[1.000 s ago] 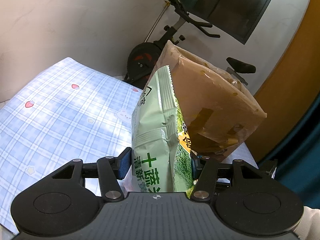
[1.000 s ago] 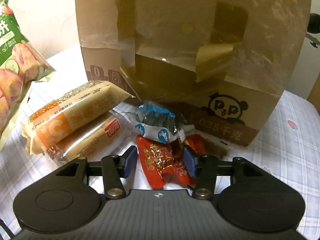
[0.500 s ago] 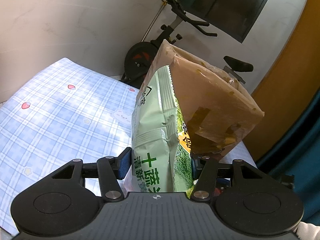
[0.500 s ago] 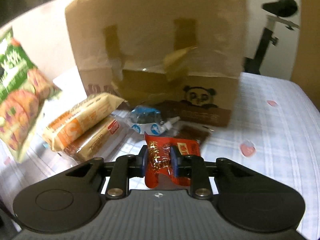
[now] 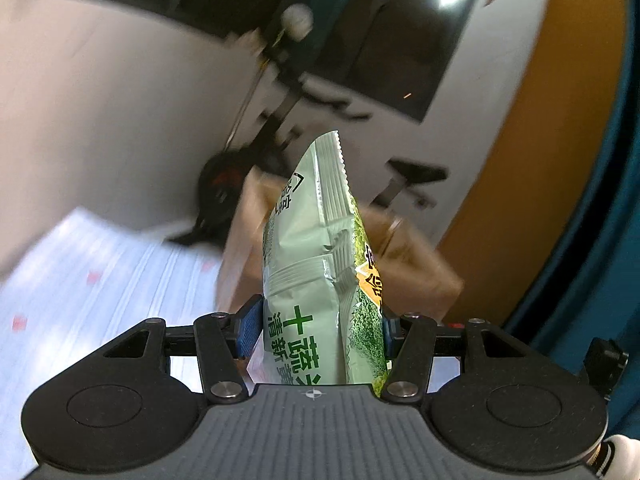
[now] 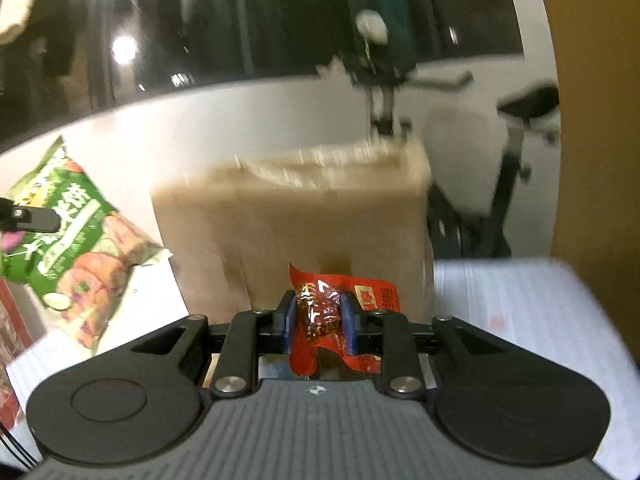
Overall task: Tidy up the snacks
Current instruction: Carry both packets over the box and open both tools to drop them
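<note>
Checked cloth [image 5: 100, 264] below; green bag [image 5: 320, 280] clamped by left gripper [image 5: 316, 326], red packet [image 6: 328, 312] pinched by right gripper [image 6: 319, 322]; both judged light, crinkly, slippery.

red snack packet [image 6: 320, 312] pinched in jaws, cardboard box [image 6: 288, 220] behind

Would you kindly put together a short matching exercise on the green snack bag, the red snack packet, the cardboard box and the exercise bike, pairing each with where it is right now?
Things:
1. green snack bag
2. red snack packet
3. cardboard box
4. exercise bike

Places:
A. on the checked cloth, ahead of both grippers
B. clamped in the right gripper
C. by the white wall, behind the box
D. clamped in the left gripper

Pairs: 1-D, 2-B, 3-A, 4-C
</note>
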### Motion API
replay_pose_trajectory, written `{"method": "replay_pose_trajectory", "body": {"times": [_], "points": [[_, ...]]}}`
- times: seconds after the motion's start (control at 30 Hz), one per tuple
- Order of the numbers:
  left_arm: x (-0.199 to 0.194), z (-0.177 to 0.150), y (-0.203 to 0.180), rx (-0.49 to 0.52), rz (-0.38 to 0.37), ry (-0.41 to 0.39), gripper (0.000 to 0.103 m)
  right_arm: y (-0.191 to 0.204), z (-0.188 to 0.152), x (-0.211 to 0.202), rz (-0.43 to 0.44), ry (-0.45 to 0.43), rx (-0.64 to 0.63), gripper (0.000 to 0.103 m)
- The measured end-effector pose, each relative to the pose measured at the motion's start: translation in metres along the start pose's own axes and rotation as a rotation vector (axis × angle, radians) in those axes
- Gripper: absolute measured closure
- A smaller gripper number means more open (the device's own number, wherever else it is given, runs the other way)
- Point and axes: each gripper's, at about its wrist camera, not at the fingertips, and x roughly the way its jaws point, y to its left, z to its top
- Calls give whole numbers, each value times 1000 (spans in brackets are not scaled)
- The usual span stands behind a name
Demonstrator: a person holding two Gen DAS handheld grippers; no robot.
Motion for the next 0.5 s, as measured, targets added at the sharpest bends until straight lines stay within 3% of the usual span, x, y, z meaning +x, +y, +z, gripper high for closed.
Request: {"method": "replay_pose_trajectory", "body": {"times": [0.27,0.4,0.5], "points": [[13,68,-32,118,-94,-135,45,6,73,7,65,-142,-60,78],[44,92,-47,161,-114,-164,45,10,94,38,72,-138,-101,78],[76,100,-51,190,-89,-185,45,5,102,68,64,-115,-69,78]]}}
